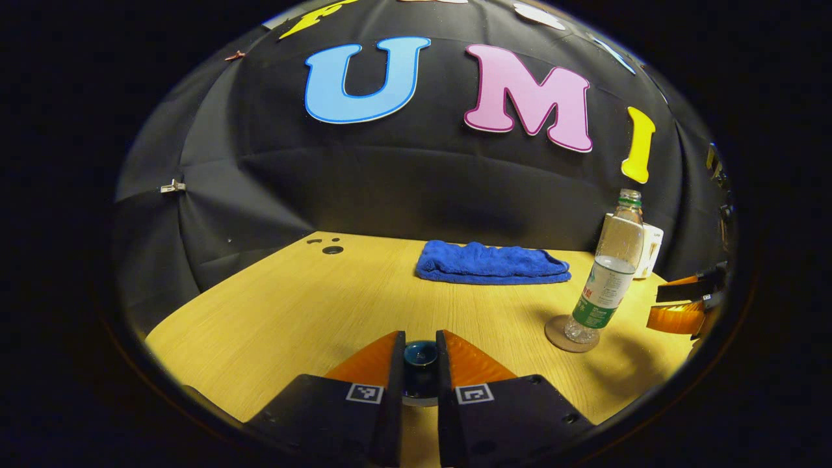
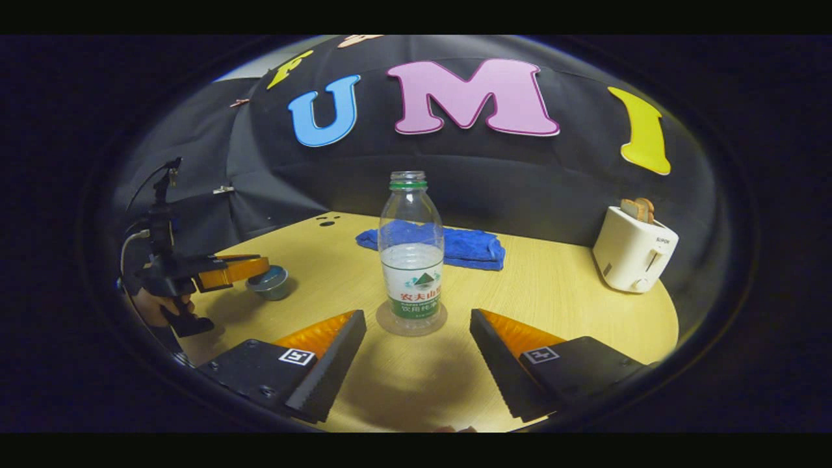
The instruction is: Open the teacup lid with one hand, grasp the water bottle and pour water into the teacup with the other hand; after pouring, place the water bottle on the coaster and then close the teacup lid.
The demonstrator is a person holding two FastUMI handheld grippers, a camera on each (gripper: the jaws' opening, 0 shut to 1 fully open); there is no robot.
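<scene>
L claw [image 1: 420, 364] pinched on the lid [image 1: 420, 356], cup [image 2: 269, 282] low on the surface [image 1: 312, 305].
R claw [image 2: 416, 351] wide, empty, just short of bottle [image 2: 411, 253], which stands on coaster [image 2: 411, 323] w/ cap off. Judgement: lift lid straight up, keep cup still; R goes in level, grips mid-label.

In the left gripper view, the left gripper's [image 1: 420, 354] fingers hide the sides of the dark blue teacup lid [image 1: 420, 355]; whether they press it cannot be told. At three o'clock, the right gripper [image 1: 682, 302] is cut by the edge. In the right gripper view, the water bottle [image 2: 411, 253] covers part of the blue towel [image 2: 465, 247].
</scene>
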